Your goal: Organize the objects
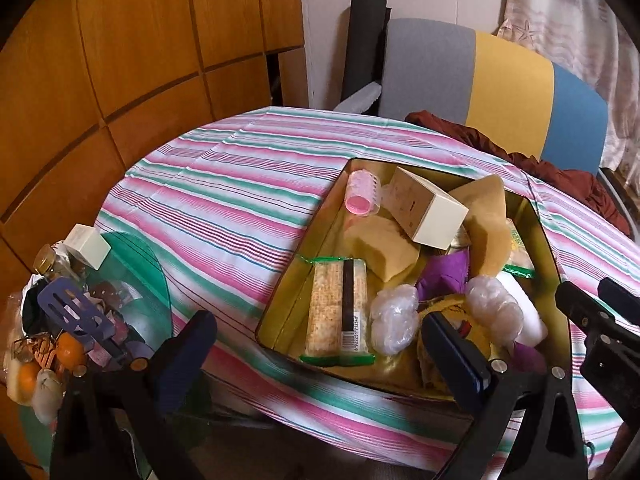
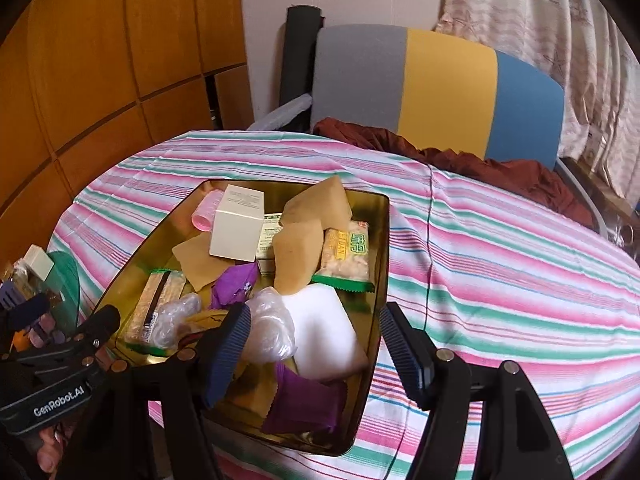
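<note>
Perhaps crackers (image 2: pixel 347 256) half-buried in tin (image 2: pixel 382 264)

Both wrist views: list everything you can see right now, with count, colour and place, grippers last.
Tin tray: 1, gold, centre of table.
Hair roller: 1, pink, tray's far corner.
Box: 1, cream, far half of tray, lying on other items.
Sponges: several, tan, mid tray.
Cracker packs: 2, green-edged, one each side of tray.
Purple packets: at least 2, mid and near tray.
Clear plastic bundles: 2, near part of tray.
White block: 1, near right of tray.
Green basket: 1, table's left edge, full of clutter.
Tablecloth: 1, pink, green and white stripes.
Chair: 1, grey, yellow, blue, behind table.
Left gripper: open, over tray's near left.
Right gripper: open, over tray's near end.
</note>
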